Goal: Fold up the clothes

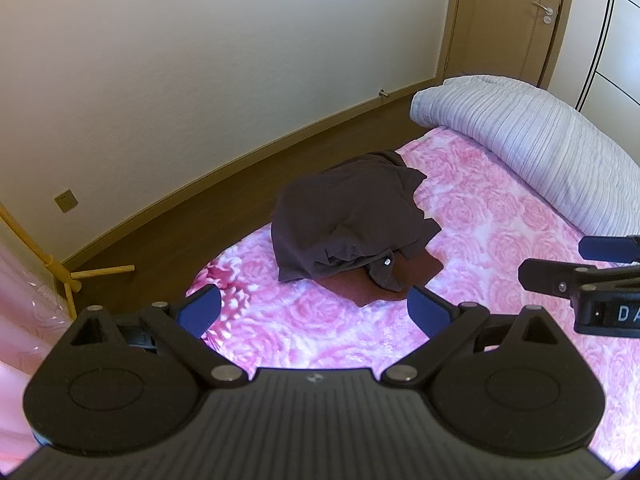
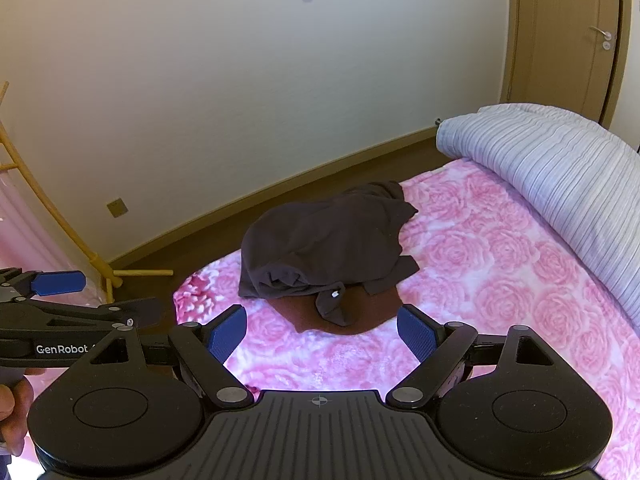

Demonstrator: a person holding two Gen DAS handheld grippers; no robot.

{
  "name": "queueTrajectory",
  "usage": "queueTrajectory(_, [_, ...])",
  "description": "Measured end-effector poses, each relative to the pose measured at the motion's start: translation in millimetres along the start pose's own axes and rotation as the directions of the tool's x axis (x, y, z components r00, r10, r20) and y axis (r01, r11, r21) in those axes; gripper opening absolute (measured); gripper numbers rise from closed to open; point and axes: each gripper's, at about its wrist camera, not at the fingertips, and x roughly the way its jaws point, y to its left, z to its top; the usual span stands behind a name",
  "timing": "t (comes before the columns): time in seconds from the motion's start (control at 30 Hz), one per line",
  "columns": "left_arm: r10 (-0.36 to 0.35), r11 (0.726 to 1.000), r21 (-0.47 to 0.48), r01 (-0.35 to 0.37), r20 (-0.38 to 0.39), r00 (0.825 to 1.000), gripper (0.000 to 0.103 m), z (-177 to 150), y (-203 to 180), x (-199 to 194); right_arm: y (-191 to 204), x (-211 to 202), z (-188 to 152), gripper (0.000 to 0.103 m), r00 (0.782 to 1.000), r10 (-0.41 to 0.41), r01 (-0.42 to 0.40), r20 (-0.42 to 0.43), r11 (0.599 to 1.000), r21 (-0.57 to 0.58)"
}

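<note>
A dark brown garment (image 1: 344,216) lies crumpled in a heap near the far corner of the bed, over a reddish-brown cloth (image 1: 372,286). The heap also shows in the right wrist view (image 2: 320,240), with the reddish cloth (image 2: 360,312) under its near edge. My left gripper (image 1: 316,312) is open and empty, held above the bedspread just short of the heap. My right gripper (image 2: 322,334) is open and empty, also short of the heap. Each gripper shows side-on in the other's view: the right one (image 1: 560,264) and the left one (image 2: 108,296).
The bed has a pink rose-patterned spread (image 1: 500,240). A rolled grey striped duvet (image 1: 540,140) lies along its right side. A yellow wooden rack (image 2: 96,264) stands on the brown floor at left. A wall and a wooden door (image 2: 560,40) are beyond.
</note>
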Motion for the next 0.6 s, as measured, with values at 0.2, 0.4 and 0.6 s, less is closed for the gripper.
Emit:
queueTrajectory(0.2, [0.009,1.000,-0.002,-0.009,-0.006,1.000,0.098,-2.5,-3.9,-1.7,-3.7,-0.2,-1.4,0.085,1.000,0.007,-0.007,-0.008,1.000,-0.002])
queueTrajectory(0.4, [0.030,0.999,-0.010,-0.031,-0.020,0.999,0.098,-9.5,-9.1,-2.1,-13.0,-3.7,-9.4,0.085,0.999,0.022,-0.023,-0.024,1.000,-0.020])
queueTrajectory(0.6, [0.037,0.995,0.087,-0.041,0.041,0.998,0.098,-22.3,-17.2,-3.3,-24.9,-13.6,-26.3,0.085,1.000,0.010,-0.009,0.006,0.985,-0.173])
